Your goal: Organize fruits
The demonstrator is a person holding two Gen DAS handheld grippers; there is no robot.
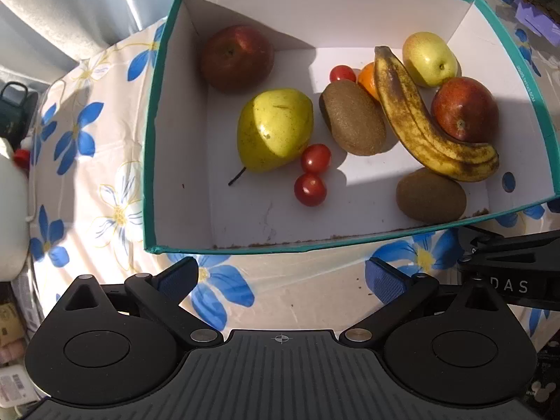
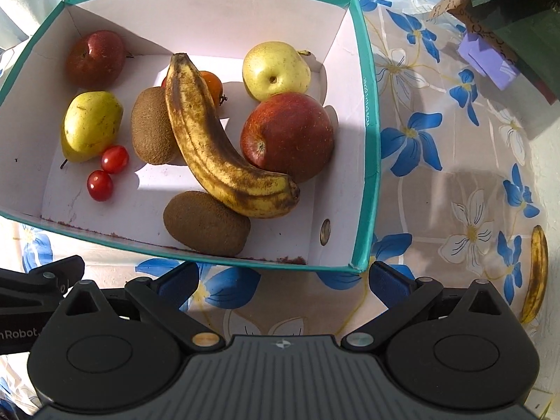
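Note:
A teal-rimmed white box (image 1: 154,140) (image 2: 371,140) holds the fruit: a spotted banana (image 1: 416,119) (image 2: 210,140), two red apples (image 1: 238,57) (image 1: 463,108) (image 2: 287,136), a yellow apple (image 1: 428,57) (image 2: 276,70), a yellow pear (image 1: 274,127) (image 2: 91,126), two kiwis (image 1: 353,117) (image 1: 430,196) (image 2: 206,224), several cherry tomatoes (image 1: 315,159) (image 2: 113,159) and an orange fruit (image 1: 367,77), partly hidden by the banana. A second banana (image 2: 535,273) lies on the tablecloth right of the box. My left gripper (image 1: 280,280) and right gripper (image 2: 283,280) both hang open and empty before the box's near wall.
A tablecloth with blue and white flowers (image 1: 87,182) (image 2: 437,161) covers the table. A white bottle with a red cap (image 1: 12,203) stands at the left edge. Purple paper (image 2: 486,57) and dark green bags (image 2: 518,7) sit at the back right.

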